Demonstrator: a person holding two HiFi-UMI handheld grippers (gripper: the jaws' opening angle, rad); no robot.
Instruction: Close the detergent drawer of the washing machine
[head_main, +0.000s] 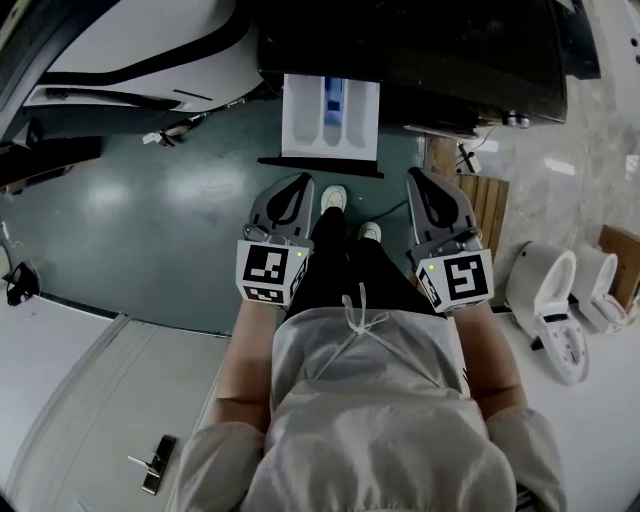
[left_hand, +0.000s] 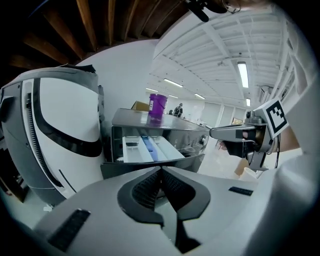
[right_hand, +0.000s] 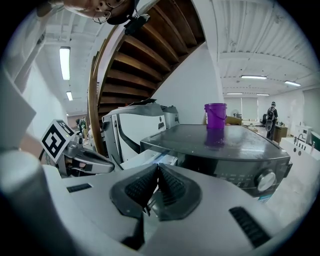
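The dark washing machine (head_main: 420, 50) stands straight ahead. Its white detergent drawer (head_main: 331, 115), with a blue middle compartment, is pulled far out, and the drawer's dark front panel (head_main: 320, 165) faces me. My left gripper (head_main: 299, 182) is shut and empty, a little short of the panel's left end. My right gripper (head_main: 419, 178) is also shut and empty, to the right of the drawer. In the left gripper view the drawer (left_hand: 149, 148) lies beyond the shut gripper (left_hand: 161, 171). In the right gripper view the machine (right_hand: 220, 145) is ahead of the shut gripper (right_hand: 157, 167).
A purple cup (right_hand: 215, 116) stands on top of the machine. A large white appliance (head_main: 150, 50) is at the left. A wooden pallet (head_main: 485, 200) and white toilets (head_main: 545, 300) are at the right. My shoes (head_main: 335, 197) rest below the drawer. A staircase (right_hand: 145, 50) rises overhead.
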